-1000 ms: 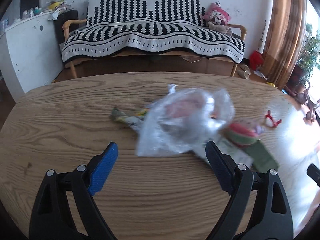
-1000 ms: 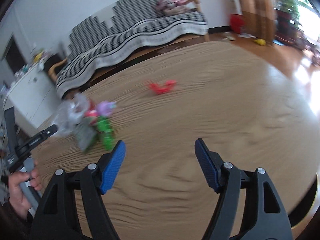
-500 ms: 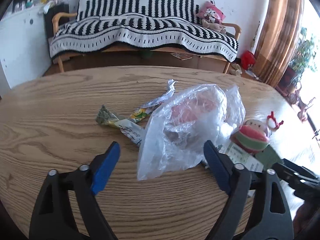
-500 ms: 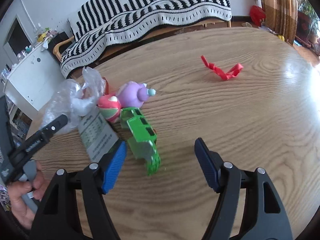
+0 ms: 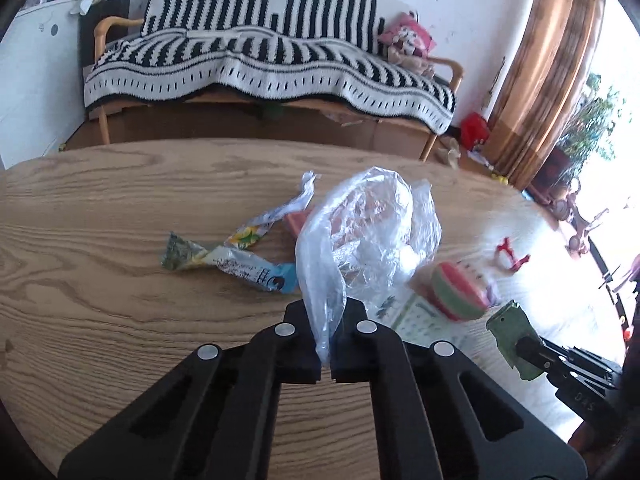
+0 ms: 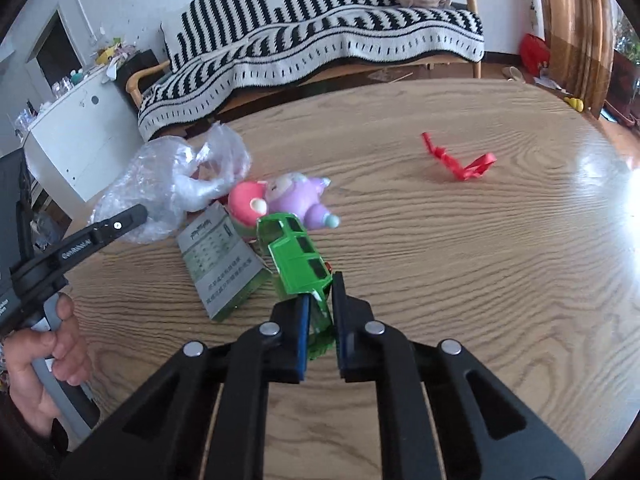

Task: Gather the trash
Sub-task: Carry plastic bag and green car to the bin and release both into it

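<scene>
On the wooden table (image 5: 100, 320), my left gripper (image 5: 326, 308) is shut on the near edge of a crumpled clear plastic bag (image 5: 368, 232) that holds something pinkish. Two snack wrappers (image 5: 240, 266) lie just left of the bag. In the right wrist view my right gripper (image 6: 322, 296) is shut on the near end of a green plastic car-shaped package (image 6: 298, 260). A printed leaflet (image 6: 220, 264) lies beside the package. A red ribbon (image 6: 460, 160) rests farther right on the table.
A purple toy (image 6: 300, 196) and a pink-and-green ball toy (image 6: 244, 204) sit between the bag and the green package. A person's hand (image 6: 52, 360) holds the left gripper's handle. Beyond the table stand a sofa with a striped blanket (image 5: 260, 60), a white cabinet (image 6: 80, 140) and curtains (image 5: 540, 80).
Both grippers have gone from wide open to shut: the left on the plastic bag's edge, the right on the green package after sliding left across the table to it.
</scene>
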Available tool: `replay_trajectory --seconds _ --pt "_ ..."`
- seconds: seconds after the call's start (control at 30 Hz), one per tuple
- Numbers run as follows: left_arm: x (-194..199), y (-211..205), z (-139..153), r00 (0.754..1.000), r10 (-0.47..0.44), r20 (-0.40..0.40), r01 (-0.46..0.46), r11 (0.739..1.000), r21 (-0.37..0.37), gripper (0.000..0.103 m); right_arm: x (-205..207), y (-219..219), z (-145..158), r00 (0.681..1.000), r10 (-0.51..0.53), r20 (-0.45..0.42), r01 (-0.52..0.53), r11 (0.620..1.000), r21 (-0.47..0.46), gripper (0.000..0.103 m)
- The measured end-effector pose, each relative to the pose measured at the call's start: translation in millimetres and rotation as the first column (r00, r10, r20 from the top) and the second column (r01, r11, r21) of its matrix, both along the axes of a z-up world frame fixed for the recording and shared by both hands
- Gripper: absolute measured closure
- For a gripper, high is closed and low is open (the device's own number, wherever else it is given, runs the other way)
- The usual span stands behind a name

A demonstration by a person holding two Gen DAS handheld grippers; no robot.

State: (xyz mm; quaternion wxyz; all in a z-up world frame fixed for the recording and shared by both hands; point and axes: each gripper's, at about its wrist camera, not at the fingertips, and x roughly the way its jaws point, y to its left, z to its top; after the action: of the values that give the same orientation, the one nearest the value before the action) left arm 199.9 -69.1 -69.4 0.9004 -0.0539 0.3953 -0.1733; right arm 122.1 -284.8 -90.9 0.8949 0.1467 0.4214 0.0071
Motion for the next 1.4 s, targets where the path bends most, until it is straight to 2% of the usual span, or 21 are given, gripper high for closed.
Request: replay_trajectory --seconds 0.2,0.4,0.63,0.77,0.97,1.1,1.13,1.17,1.23,1.4 --pt "-26 -7 29 0.998 0.011 0.067 -0.01 1.0 -0.02 0.102 -26 -27 13 0.998 -0.055 0.027 0.055 0.998 0.005 0.092" --pt "-54 -42 45 0.995 -0.056 0.087 0.06 0.997 -0.042 0.102 -66 -72 23 0.99 -0.135 0.049 0.135 0.991 -0.001 0.092" --pt "-95 -125 50 0.972 -0.207 0.111 0.21 0.977 -0.025 0.102 -135 -149 20 0.956 -0.287 0.055 0.288 0.958 -0.002 0.092" --pt "-127 -179 51 0.944 -0.308 0.121 0.313 0.95 -0.021 0.102 -192 -205 11 0.911 -0.408 0.058 0.409 0.913 0.004 0.092" --pt "-187 -266 40 0.869 -0.481 0.114 0.486 0.874 -0.016 0.102 -273 -271 -9 0.823 -0.566 0.046 0.566 0.824 0.007 0.092" --pt "-229 -321 27 0.803 -0.588 0.096 0.591 0.806 -0.004 0.102 -324 -303 -27 0.759 -0.651 0.018 0.651 0.759 0.011 0.092" --pt "-244 -339 22 0.777 -0.623 0.09 0.625 0.78 0.0 0.102 -334 -309 -31 0.746 -0.666 0.011 0.666 0.746 0.01 0.092" --pt "-251 -347 19 0.764 -0.64 0.086 0.642 0.767 0.003 0.102 -346 -315 -36 0.729 -0.684 -0.001 0.684 0.729 0.008 0.092" --pt "-274 -372 11 0.722 -0.688 0.081 0.689 0.725 0.018 0.102 -365 -324 -47 0.705 -0.709 -0.024 0.709 0.705 0.011 0.092" --pt "-313 -417 -14 0.644 -0.764 0.043 0.762 0.645 0.057 0.102 -409 -346 -74 0.633 -0.767 -0.101 0.773 0.635 0.021 0.092"
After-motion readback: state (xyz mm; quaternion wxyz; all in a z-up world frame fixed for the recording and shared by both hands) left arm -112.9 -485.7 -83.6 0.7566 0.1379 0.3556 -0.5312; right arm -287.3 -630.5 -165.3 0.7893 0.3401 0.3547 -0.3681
